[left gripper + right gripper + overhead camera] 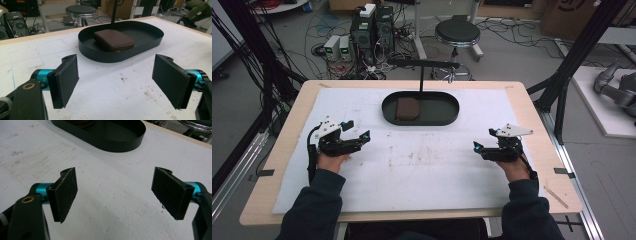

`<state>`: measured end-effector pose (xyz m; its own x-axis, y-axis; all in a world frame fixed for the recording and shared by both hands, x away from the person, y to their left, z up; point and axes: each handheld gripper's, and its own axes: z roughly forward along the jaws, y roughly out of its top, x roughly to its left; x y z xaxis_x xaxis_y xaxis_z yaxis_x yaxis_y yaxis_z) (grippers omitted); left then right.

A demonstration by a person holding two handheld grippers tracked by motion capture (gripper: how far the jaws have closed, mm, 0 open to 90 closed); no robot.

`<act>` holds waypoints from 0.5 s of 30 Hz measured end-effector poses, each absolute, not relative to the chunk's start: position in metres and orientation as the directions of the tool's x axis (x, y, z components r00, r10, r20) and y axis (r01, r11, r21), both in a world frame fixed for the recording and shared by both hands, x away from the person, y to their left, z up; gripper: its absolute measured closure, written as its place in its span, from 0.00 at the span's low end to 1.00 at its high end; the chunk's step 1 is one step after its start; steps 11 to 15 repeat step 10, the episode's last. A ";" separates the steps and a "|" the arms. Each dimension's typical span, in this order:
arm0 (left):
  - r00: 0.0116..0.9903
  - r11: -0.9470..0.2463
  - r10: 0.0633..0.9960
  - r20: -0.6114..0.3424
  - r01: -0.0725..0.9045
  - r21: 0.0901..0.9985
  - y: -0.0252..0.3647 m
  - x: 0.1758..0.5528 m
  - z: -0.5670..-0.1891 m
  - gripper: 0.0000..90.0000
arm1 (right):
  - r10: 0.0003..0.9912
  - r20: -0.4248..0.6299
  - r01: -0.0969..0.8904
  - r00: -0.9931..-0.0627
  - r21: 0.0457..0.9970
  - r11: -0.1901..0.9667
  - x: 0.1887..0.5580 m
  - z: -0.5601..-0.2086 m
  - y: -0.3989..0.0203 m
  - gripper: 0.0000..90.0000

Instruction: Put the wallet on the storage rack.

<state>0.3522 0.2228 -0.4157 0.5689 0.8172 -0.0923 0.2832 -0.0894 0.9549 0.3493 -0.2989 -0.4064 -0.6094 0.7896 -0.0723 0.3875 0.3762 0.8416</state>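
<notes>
High view shows me one black oval tray near the far edge of the surface, its long axis running along that edge, with one brown pouch lying in its left half. My left gripper rests near the left edge, my right gripper near the right edge, both with fingers spread wide and holding nothing. I judge the pouch lies ahead of both and nearer the left one, so that hand has the shorter reach.
</notes>
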 end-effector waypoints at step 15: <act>0.569 -0.091 0.817 -0.095 0.291 0.952 0.223 0.353 -0.418 0.23 | 0.791 -0.069 0.391 -0.607 0.842 0.373 0.350 -0.408 -0.301 0.24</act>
